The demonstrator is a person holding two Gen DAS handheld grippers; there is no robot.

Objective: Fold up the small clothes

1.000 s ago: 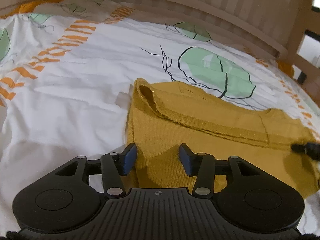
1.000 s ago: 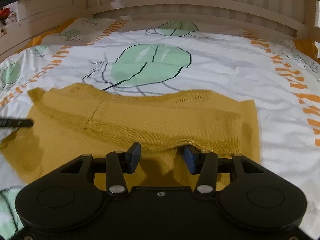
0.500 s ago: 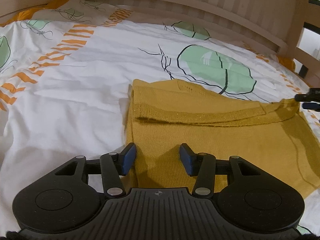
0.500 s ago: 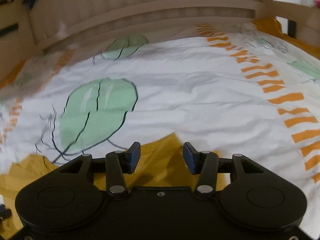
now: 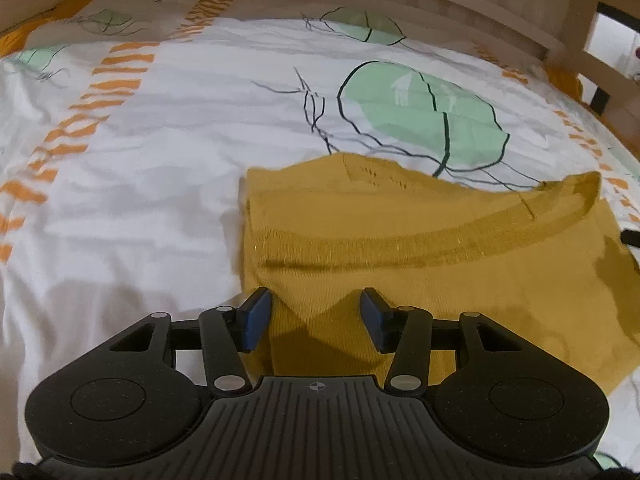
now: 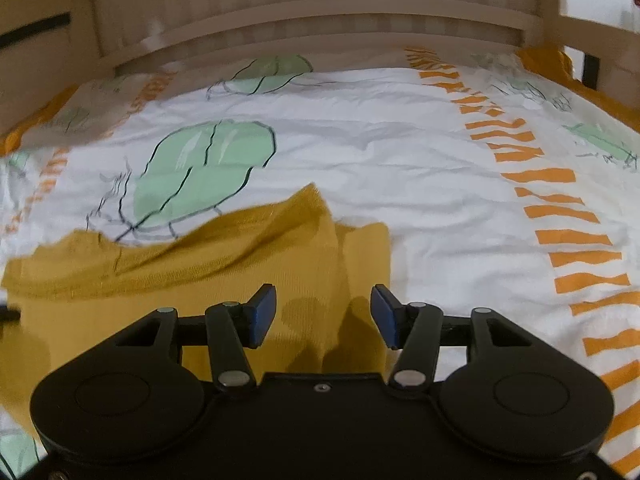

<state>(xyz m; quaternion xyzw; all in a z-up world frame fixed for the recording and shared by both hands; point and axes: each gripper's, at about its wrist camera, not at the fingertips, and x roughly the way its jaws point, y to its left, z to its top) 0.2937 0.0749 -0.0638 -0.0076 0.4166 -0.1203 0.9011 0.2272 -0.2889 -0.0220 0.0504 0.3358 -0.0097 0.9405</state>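
Note:
A mustard-yellow knit garment (image 5: 420,248) lies on the bed, folded over with a ribbed band running across it. My left gripper (image 5: 316,320) is open and empty over its near left corner. In the right wrist view the garment (image 6: 224,280) lies with its right end rumpled and folded over. My right gripper (image 6: 323,318) is open and empty over that right end. A dark tip of the right gripper shows at the right edge of the left wrist view (image 5: 632,237).
The bed has a white sheet (image 5: 160,152) with green leaf prints (image 5: 420,108) and orange dashes (image 6: 560,216). A wooden slatted bed rail (image 6: 320,28) runs along the far side and a side rail (image 5: 600,60) stands at the right.
The garment's right end has been folded over toward the left, making it shorter. My right gripper swung away and came back over the right end. Both grippers stayed open.

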